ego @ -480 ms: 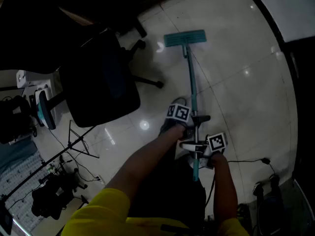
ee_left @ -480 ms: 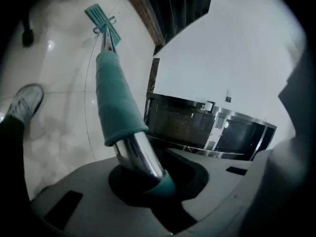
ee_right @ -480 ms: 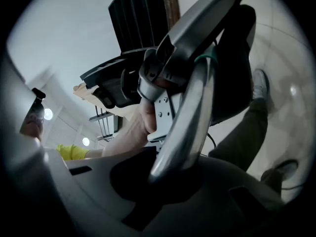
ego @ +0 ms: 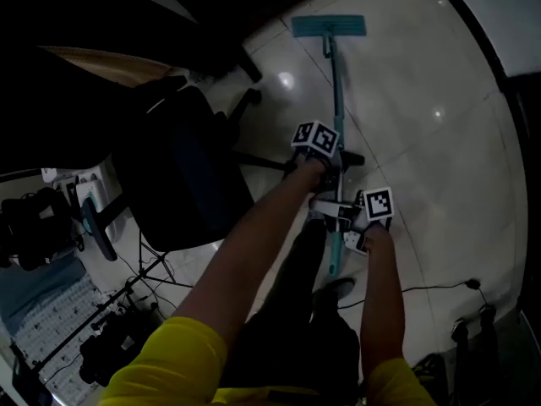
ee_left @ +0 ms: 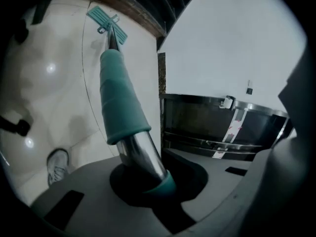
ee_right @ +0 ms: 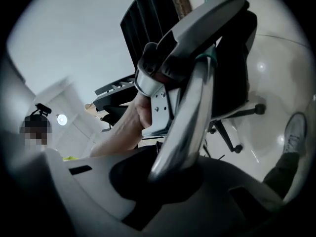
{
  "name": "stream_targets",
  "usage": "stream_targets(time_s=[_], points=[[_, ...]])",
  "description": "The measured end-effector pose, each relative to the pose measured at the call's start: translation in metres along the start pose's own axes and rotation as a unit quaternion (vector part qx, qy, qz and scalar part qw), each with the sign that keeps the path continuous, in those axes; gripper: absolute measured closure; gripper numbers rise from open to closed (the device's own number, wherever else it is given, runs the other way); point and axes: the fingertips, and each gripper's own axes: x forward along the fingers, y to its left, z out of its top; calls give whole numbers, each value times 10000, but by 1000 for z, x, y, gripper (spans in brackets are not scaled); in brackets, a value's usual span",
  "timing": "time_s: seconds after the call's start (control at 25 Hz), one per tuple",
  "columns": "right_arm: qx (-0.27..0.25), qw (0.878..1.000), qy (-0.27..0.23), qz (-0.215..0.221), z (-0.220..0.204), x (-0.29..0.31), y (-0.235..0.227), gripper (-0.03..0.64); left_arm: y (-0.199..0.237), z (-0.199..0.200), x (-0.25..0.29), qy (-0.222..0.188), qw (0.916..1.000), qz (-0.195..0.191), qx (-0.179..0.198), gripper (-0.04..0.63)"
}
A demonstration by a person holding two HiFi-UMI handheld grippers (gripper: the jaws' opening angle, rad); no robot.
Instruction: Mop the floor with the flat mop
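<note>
A dark office chair [ego: 190, 176] stood at the left. The left claw [ego: 331, 161] pinched the flat mop [ego: 337, 100] by its pole. The right claw [ego: 341, 216] clamped the pole lower down. The teal mop head [ego: 329, 27] lay on the tiled floor [ego: 423, 83].

Glossy pale tiled floor [ego: 431, 83], teal flat mop head [ego: 329, 27] resting on it, black office chair [ego: 190, 176] beside

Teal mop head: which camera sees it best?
The head view: the whole teal flat mop head lies on the pale floor. The left gripper view shows it small, far down the teal pole. The right gripper view misses it.
</note>
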Motion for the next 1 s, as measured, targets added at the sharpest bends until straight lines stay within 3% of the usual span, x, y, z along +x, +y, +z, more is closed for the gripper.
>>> stream_targets(time_s=[0.12, 0.28, 0.36, 0.4, 0.48, 0.56, 0.84, 0.92, 1.0], points=[[354, 9994, -33, 42, -88, -15, 20, 584, -16, -94, 13, 69, 9976, -464, -515, 537], [954, 9951, 59, -267, -235, -44, 53, 581, -54, -254, 36, 255, 9934, -708, -867, 538], [1078, 9934, 26, -382, -272, -51, 64, 578, -67, -300, 39, 348, 9912, -807, -986, 529], [1054, 9937, -31, -382, -273, -53, 65, 578, -69, -305, 40, 368, 9907, -844, -998, 525], [856, 9958, -99, -301, -250, -55, 59, 580, -66, -283, 43, 398, 9905, -896, -969, 522], [587, 9977, -86, -313, -204, -57, 45, 578, -57, -235, 47, 457, 9917, -854, -841, 522], [-56, 9973, -639, -348, 21, -64, 4, 578, -45, -5, 64, 645, 9952, -709, -191, 523], [-38, 9965, -813, -215, 61, -60, 2, 580, -39, 35, 66, 732, 9957, -562, -124, 523], [-54, 9958, -913, -45, 73, -53, 7, 581, -35, 46, 66, 814, 9959, -384, -38, 523]])
